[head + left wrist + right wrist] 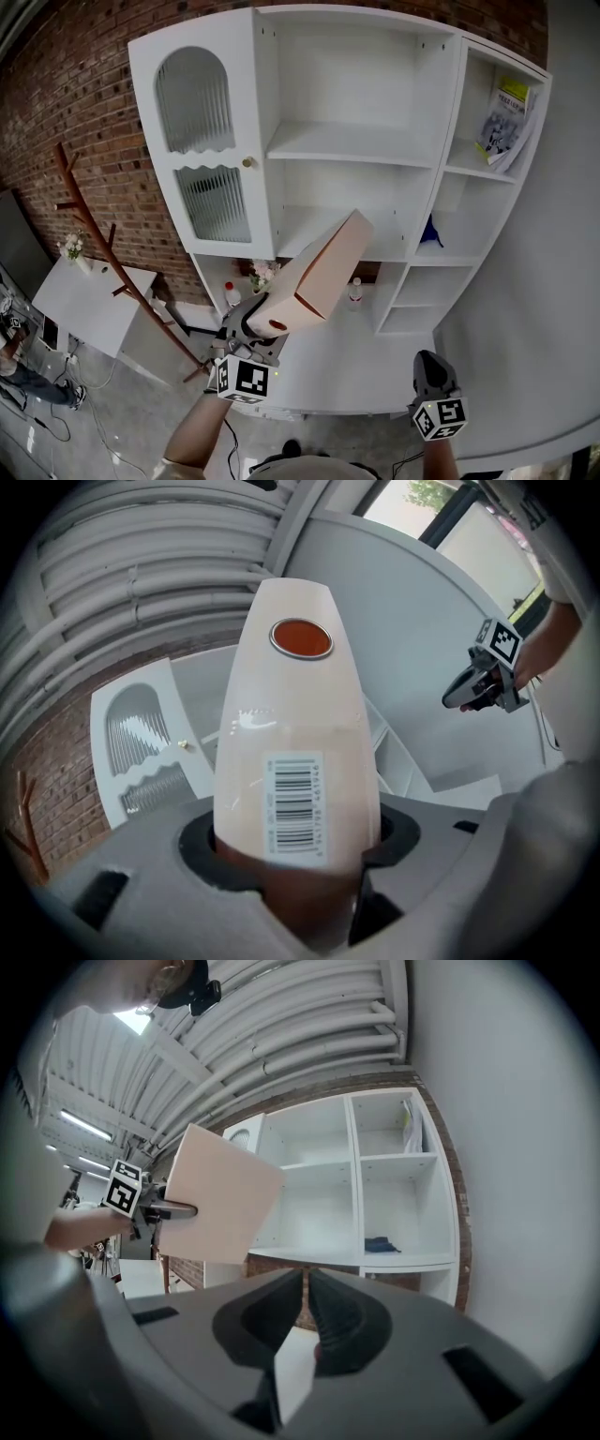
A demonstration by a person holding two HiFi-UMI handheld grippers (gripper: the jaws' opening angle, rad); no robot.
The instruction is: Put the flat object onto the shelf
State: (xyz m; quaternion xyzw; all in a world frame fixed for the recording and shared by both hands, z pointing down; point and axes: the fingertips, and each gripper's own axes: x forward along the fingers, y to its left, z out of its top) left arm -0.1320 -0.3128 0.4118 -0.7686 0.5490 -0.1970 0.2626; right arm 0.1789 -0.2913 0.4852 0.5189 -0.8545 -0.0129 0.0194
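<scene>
The flat object is a pale pink flat box [323, 270] with a barcode label and a red round sticker [301, 638]. My left gripper [260, 330] is shut on its lower end and holds it tilted up in front of the white shelf unit [349, 148]. In the left gripper view the box [295, 733] fills the space between the jaws. From the right gripper view, the box [217, 1206] hangs left of the shelf unit [330, 1168]. My right gripper [432, 371] is low at the right, away from the box, its jaws [307, 1283] shut with nothing between them.
The shelf unit's arched glass door [202, 141] stands open at the left. A magazine [504, 117] leans in the upper right compartment, a blue thing [431, 232] lies below it. Two bottles [355, 292] and flowers [264, 274] stand low down. A wooden coat rack [94, 239] and white table [89, 300] are left.
</scene>
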